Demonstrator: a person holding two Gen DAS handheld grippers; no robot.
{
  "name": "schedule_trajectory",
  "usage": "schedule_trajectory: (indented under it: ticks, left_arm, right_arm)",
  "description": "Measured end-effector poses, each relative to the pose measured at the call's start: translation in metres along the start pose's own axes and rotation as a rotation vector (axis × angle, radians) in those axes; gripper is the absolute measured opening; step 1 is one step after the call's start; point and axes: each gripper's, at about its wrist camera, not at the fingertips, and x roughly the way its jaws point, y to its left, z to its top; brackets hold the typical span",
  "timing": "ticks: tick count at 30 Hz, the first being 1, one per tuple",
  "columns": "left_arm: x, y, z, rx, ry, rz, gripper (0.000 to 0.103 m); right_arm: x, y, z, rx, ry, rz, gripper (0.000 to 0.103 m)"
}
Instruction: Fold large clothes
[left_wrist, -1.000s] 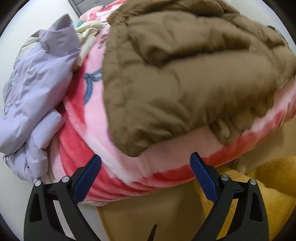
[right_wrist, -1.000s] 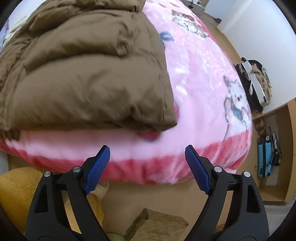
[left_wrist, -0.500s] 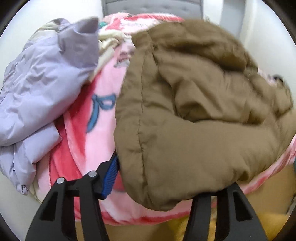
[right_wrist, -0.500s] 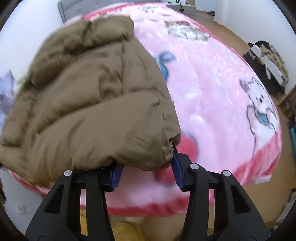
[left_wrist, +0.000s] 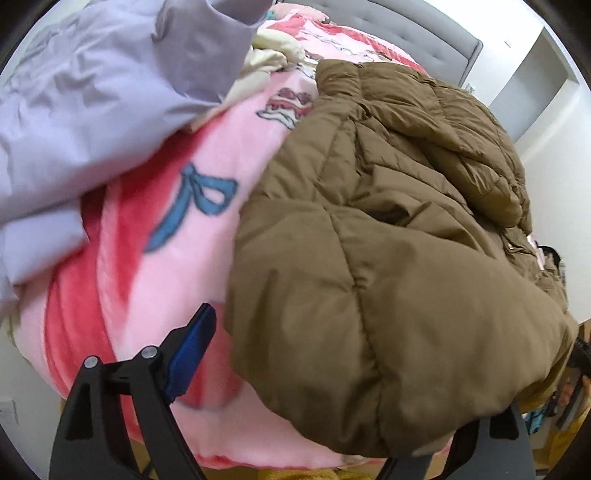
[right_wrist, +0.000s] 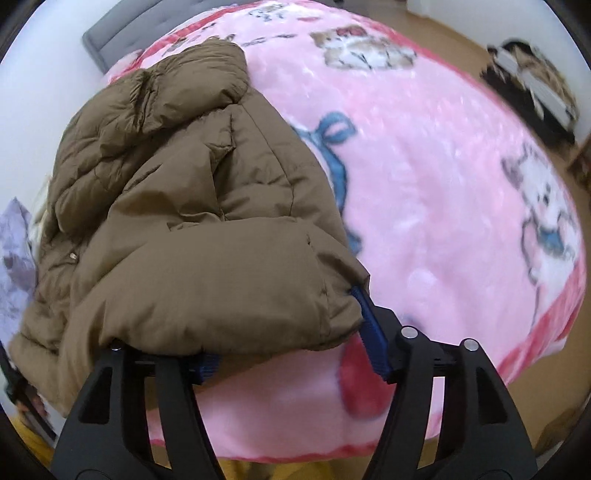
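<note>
A brown puffer jacket (left_wrist: 388, 240) lies bunched on a pink cartoon blanket (left_wrist: 177, 266) that covers the bed. In the left wrist view its near hem hangs over my left gripper (left_wrist: 332, 373). The jaws are opening: the left blue pad (left_wrist: 192, 354) stands free of the cloth and the right finger is hidden under the hem. In the right wrist view the jacket (right_wrist: 192, 229) drapes over my right gripper (right_wrist: 284, 332), whose jaws are also opening. The hem's corner lies between them, brushing the right pad (right_wrist: 369, 332).
A crumpled lilac garment (left_wrist: 92, 110) is heaped on the bed's left side, with cream cloth behind it. The grey headboard (left_wrist: 406, 33) closes the far end. The pink blanket (right_wrist: 424, 166) spreads right of the jacket. Dark bags (right_wrist: 532, 81) sit on the wooden floor far right. Yellow cloth (right_wrist: 29, 443) lies below.
Both grippers went from open in front of the bed to closed on the jacket's near hem, and their jaws are now wider again. The hem has been carried up and farther onto the bed.
</note>
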Motion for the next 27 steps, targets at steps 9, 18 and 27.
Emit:
schedule_trajectory:
  ticks: [9,18,27]
  left_arm:
    - [-0.03,-0.023,-0.007,-0.015,-0.003,0.093,0.014]
    - [-0.036,0.013,-0.046,-0.135,0.178,0.157,0.014]
    - [-0.072,-0.006,0.011,-0.136,0.042,0.168,0.014]
  right_arm:
    - [-0.043,0.006,-0.007,-0.04,0.006,0.111,0.01]
    - [-0.049,-0.032,-0.03,0.015,0.152,0.024,0.009]
    - [-0.107,0.026,0.032,-0.147,-0.017,0.021,0.009]
